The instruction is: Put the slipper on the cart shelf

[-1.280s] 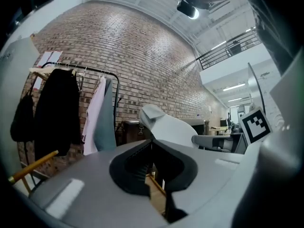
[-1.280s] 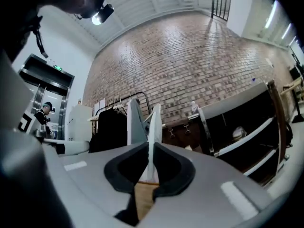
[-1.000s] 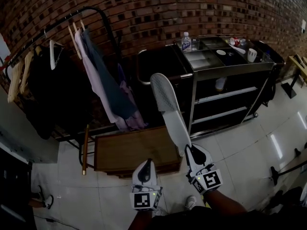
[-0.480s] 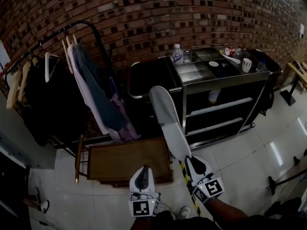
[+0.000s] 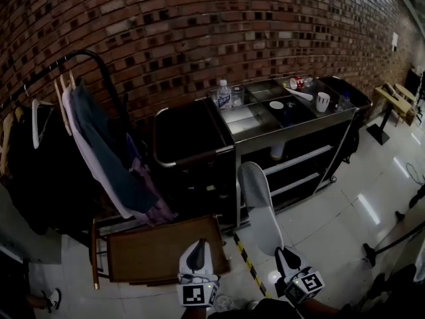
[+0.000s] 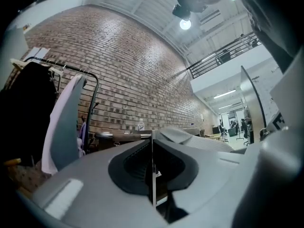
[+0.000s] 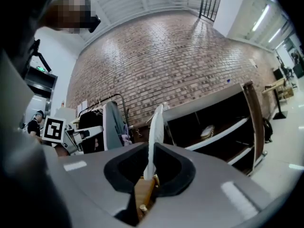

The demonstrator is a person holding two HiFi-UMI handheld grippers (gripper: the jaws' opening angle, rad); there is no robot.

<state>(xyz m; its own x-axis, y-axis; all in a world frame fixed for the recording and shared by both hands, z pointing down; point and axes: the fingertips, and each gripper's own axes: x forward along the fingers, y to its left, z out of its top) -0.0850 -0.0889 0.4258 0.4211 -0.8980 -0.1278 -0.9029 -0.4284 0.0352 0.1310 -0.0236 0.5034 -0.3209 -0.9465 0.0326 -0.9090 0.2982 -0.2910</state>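
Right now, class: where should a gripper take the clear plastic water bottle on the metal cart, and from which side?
Likely the clear plastic water bottle's round body below the cap, from the metal cart's front: it stands upright, with the brick wall behind.

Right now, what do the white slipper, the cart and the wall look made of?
Slipper: probably thin fabric or foam; matte, finely dotted sole.
Cart: metal, likely steel; its edges and shelf rails gleam.
Wall: rough red-brown brick, mortar lines visible.
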